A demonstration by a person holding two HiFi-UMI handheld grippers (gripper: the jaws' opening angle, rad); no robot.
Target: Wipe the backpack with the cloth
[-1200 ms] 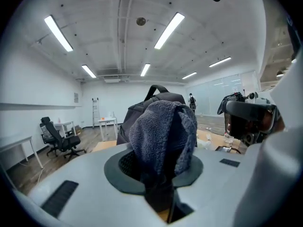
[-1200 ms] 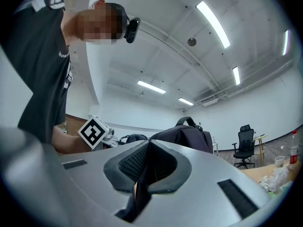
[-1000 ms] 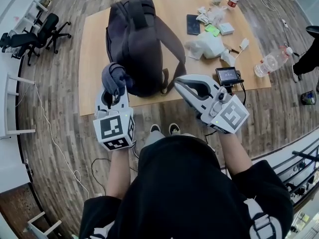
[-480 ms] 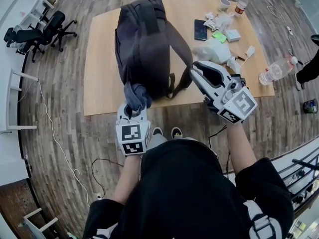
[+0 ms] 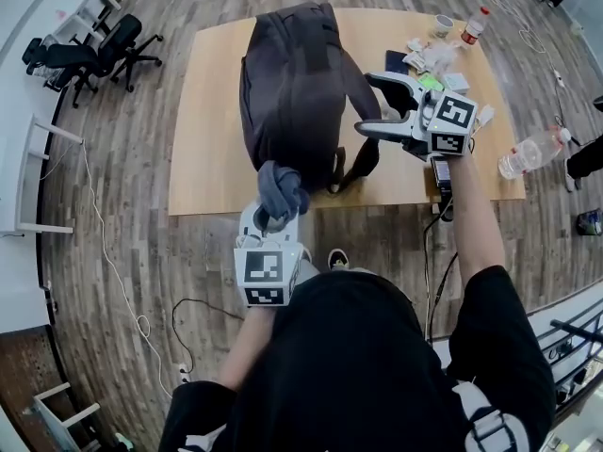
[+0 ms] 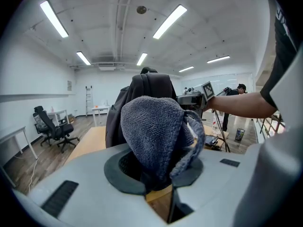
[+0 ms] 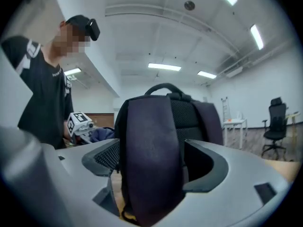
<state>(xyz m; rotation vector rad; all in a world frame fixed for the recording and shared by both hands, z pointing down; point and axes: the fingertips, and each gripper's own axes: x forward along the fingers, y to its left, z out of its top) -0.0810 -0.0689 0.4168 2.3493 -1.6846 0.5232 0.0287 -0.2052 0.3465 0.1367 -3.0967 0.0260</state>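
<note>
While the left gripper (image 5: 271, 217) clamps the cloth (image 5: 281, 192) beside the backpack (image 5: 292, 73), the right gripper (image 5: 381, 104) opens around its strap (image 7: 151, 160).

A light wooden table (image 5: 212, 111) stands on a plank floor (image 5: 141, 215). A dark backpack (image 5: 297, 83) stands upright around its middle, its base close to the near edge. The far right corner is cluttered with a cup (image 5: 443, 24), a red-capped bottle (image 5: 474, 28), a dark phone (image 5: 397, 61) and white wrappers (image 5: 429, 55). A clear plastic bottle (image 5: 532, 151) lies at the right edge.
</note>
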